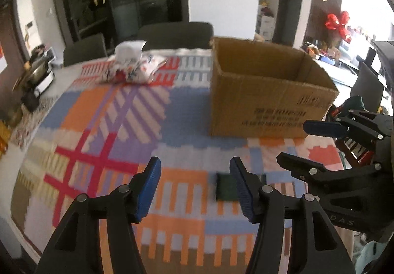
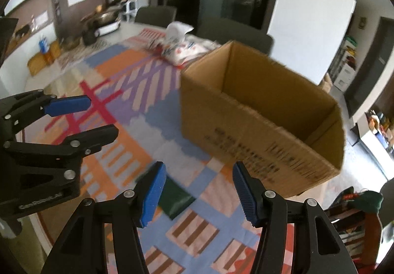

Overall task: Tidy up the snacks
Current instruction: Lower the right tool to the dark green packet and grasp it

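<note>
A small dark green snack packet lies flat on the patterned tablecloth, partly behind my left gripper's right finger; it also shows in the right wrist view. An open cardboard box stands beyond it, and I see it in the right wrist view too. A white printed snack bag lies at the far side of the table. My left gripper is open and empty above the cloth. My right gripper is open and empty, right of the packet.
Dark chairs stand behind the table. A cooker and pots sit at the table's far left edge. The colourful tablecloth covers most of the table. Clutter lies on the floor at the right.
</note>
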Demonstrator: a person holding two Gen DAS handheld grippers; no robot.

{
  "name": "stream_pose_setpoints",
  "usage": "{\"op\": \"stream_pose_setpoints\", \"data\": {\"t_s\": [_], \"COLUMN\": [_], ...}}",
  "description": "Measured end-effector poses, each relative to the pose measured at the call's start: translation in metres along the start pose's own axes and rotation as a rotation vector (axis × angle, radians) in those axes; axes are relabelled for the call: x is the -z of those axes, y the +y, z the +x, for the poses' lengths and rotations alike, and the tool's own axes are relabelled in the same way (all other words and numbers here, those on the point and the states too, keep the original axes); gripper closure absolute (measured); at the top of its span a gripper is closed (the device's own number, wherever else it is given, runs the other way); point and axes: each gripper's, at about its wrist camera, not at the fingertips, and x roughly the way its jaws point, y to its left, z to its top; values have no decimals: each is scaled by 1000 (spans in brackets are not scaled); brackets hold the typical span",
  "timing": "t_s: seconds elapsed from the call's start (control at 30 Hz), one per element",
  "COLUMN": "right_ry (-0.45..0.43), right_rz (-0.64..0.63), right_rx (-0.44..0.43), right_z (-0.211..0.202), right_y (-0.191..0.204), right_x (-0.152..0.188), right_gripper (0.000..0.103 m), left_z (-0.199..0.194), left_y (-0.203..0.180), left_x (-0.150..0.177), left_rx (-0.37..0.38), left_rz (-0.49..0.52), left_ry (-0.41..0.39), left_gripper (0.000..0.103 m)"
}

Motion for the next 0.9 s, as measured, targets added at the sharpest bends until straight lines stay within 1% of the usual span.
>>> {"op": "stream_pose_setpoints", "data": {"t_s": [0.2,0.27,0.4,0.53,0.67,0.73,0.83,0.9], "right_ry": [106,134,211,263,295,297,294,297], "right_rz": [-99,-135,-200,-267,-325,-350,-379,-392], "right_rx": [-40,-40,-74,-94,-143,-162,-183,-196], "right_z": [25,33,52,70,83,86,91,97], "right_y": [24,30,39,48,54,56,57,57], "right_x": [9,11,16,18,18,17,14,12], "right_gripper": [46,46,46,41,39,33,29,28], "left_z": [8,11,18,29,38,40,43,45], "left_y": [5,7,13,16,18,18,19,19], "left_x": [24,31,43,53,57,58,58,59], "left_rx": [-21,-28,-45,-34,-33,-38,-42,-48], "left_rz": [-31,-36,-60,-85,-124,-133,-147,-160], "left_ry": [57,74,105,156,196,200,203,204], "left_gripper": [44,44,41,41,41,40,39,39]}}
